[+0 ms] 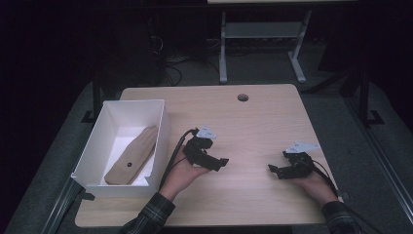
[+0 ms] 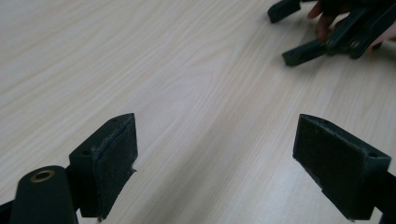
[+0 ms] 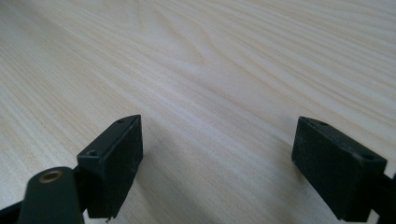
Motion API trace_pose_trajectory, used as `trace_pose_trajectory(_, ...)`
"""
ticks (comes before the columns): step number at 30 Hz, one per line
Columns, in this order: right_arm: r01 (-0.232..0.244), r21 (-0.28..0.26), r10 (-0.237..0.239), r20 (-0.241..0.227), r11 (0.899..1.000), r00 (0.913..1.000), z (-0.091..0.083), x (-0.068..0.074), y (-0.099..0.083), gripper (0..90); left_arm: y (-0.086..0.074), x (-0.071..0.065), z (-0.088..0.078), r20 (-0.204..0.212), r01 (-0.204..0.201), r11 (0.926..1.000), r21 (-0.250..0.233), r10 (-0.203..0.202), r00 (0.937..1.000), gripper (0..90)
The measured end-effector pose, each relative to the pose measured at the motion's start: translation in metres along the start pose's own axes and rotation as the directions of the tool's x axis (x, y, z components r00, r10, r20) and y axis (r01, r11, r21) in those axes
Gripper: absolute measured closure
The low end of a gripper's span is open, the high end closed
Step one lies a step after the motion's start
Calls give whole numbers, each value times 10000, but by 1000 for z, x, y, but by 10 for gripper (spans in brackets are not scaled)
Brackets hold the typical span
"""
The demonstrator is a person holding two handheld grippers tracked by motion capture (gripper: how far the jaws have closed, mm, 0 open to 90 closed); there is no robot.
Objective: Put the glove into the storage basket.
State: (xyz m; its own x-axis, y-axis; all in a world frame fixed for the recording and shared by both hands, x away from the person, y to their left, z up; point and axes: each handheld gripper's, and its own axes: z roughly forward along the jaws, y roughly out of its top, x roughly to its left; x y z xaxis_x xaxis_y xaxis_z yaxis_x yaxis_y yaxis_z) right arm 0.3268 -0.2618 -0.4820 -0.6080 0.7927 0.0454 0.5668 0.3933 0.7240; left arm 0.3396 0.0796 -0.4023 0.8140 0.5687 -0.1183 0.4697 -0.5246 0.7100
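Looking down from the high view, a tan cloth pouch (image 1: 132, 155) lies flat inside a white box (image 1: 92, 146) at the left edge of the wooden table (image 1: 253, 117), slanting from the box's near left corner toward its far right wall. The left gripper (image 1: 217, 163) rests on the bare wood just beside the box's right wall, held in the left hand (image 1: 187, 168), and the right gripper (image 1: 273, 169) sits well apart near the right edge, in the right hand (image 1: 316, 183). Neither one touches the pouch. The pouch looks soft, limp and light; I judge it would sag and fold if taken at one end. A small dark dot, perhaps a snap or eyelet, sits toward its near end. A pinch across the middle of its width seems the safest hold, and the cloth should not slip against padded jaws.

In the left gripper view, the two black jaws stand wide apart with only pale wood between them, so this claw is open and holds nothing. The right gripper (image 2: 299, 35) shows at the upper right, fingers (image 2: 322, 23) around it.

In the right gripper view, the jaws are likewise spread wide over bare wood grain, open and empty.
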Motion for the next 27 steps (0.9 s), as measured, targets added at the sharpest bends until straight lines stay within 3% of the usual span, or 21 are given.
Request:
trace_pose_trajectory(4,7,2,-7,0,10000,10000,0,0,0,161,-12,4,11,-82,266,9995,164,-265,9996,132)
trace_pose_trajectory(7,7,3,-7,1,10000,10000,0,0,0,162,-21,6,18,-276,113,9995,302,-105,9996,132)
trace_pose_trajectory(19,8,7,-8,2,10000,10000,0,0,0,161,-47,12,40,-416,40,9991,433,-22,9991,131)
trace_pose_trajectory(21,5,10,-5,1,10000,10000,0,0,0,162,-49,11,44,-518,-85,9981,606,117,9986,131)
trace_pose_trajectory(25,6,8,-6,0,10000,10000,0,0,0,162,-53,8,47,-887,-747,9955,583,797,9929,124)
trace_pose_trajectory(27,12,7,-12,6,10000,10000,0,0,0,162,-58,7,48,-680,-999,9949,158,1008,9926,123)
